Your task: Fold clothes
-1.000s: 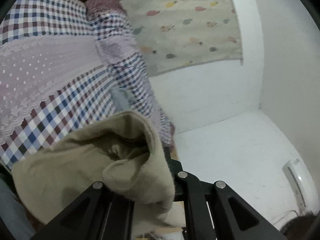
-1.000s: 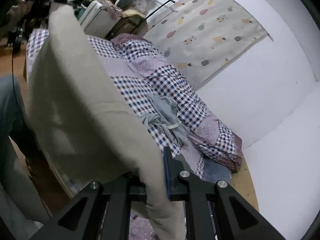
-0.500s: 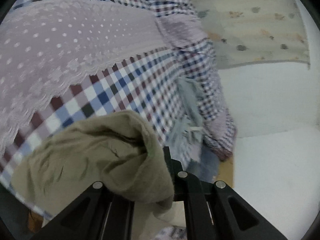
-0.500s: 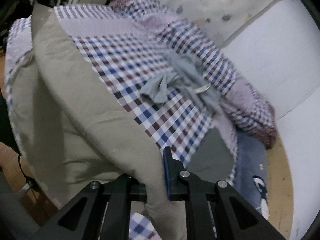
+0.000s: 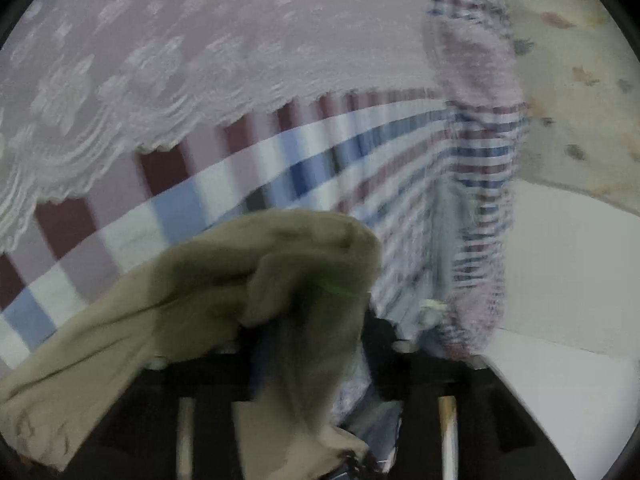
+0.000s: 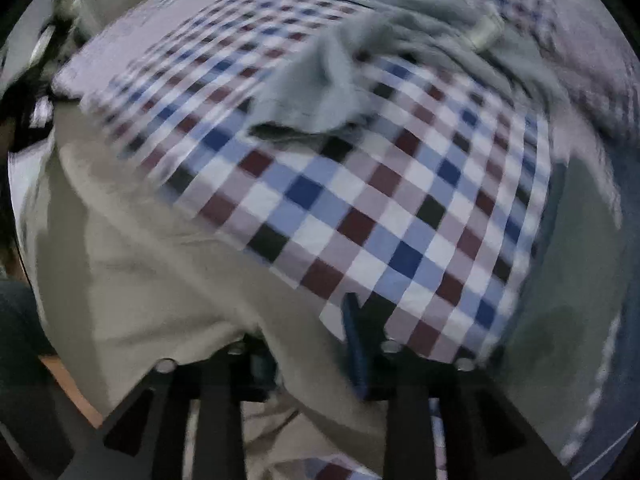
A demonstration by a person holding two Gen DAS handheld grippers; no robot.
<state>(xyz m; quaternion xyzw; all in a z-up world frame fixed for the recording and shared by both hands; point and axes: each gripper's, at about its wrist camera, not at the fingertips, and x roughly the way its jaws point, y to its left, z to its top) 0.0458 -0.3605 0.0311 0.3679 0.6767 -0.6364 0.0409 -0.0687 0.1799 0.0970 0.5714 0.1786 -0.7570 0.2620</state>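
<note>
I have the beige garment [image 6: 132,264] pinched at both ends: my left gripper [image 5: 312,344] is closed on a bunched fold of it, and my right gripper [image 6: 312,344] is clamped on another edge, with the cloth sagging between and spreading low over the near side of the checked bedspread [image 6: 360,208]. It reads as soft, light, limp cotton; it will drape and crease wherever I let it hang, and I'd judge it slips little in the pads, though a thick bunch like the one on the left could work loose. Best holds look like the hems or corners, not the wadded middle. A crumpled grey garment [image 6: 320,92] lies farther up the bed, well apart from mine, so I'd keep the beige piece on the open checks short of it. The lace-edged panel [image 5: 200,40] fills the far ground in the left view. The bed edge drops off just beside my right gripper; both views are blurred, so finer detail is lost
</note>
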